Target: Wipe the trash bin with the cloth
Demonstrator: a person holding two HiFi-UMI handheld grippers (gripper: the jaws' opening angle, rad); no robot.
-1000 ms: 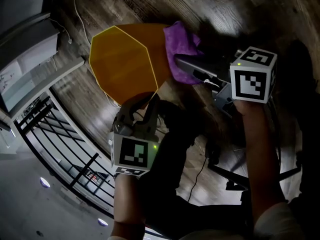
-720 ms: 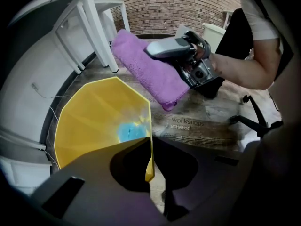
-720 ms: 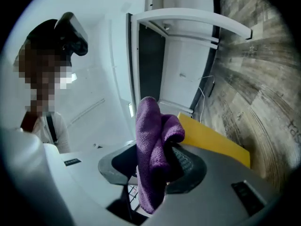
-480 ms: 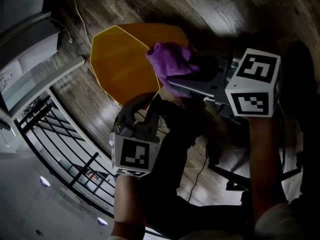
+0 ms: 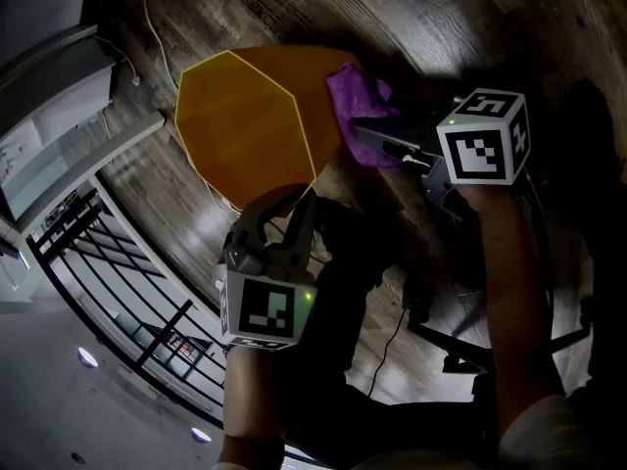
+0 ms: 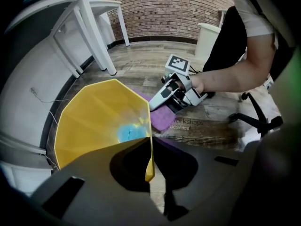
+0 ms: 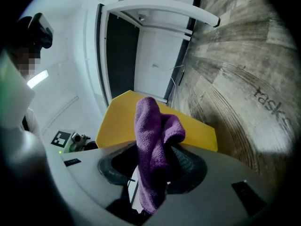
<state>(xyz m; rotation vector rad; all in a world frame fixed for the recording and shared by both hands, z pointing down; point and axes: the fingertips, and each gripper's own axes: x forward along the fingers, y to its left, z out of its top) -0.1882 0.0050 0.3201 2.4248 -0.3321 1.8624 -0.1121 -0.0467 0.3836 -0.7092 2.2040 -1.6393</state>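
Note:
A yellow trash bin lies tipped on the wooden floor, its open mouth toward my left gripper view, where a blue patch shows at its bottom. My left gripper is shut on the bin's near rim, which stands between its jaws. My right gripper is shut on a purple cloth and holds it against the bin's right outer side. In the right gripper view the cloth hangs bunched between the jaws, with the bin's wall just behind it.
White desk legs and a brick wall stand beyond the bin. A white bin and a chair base are at the right. A black railing runs at the left. A cable lies on the floor.
The right gripper swept the cloth left across the bin's side, then came back right and a little lower. The left gripper stayed on the rim.

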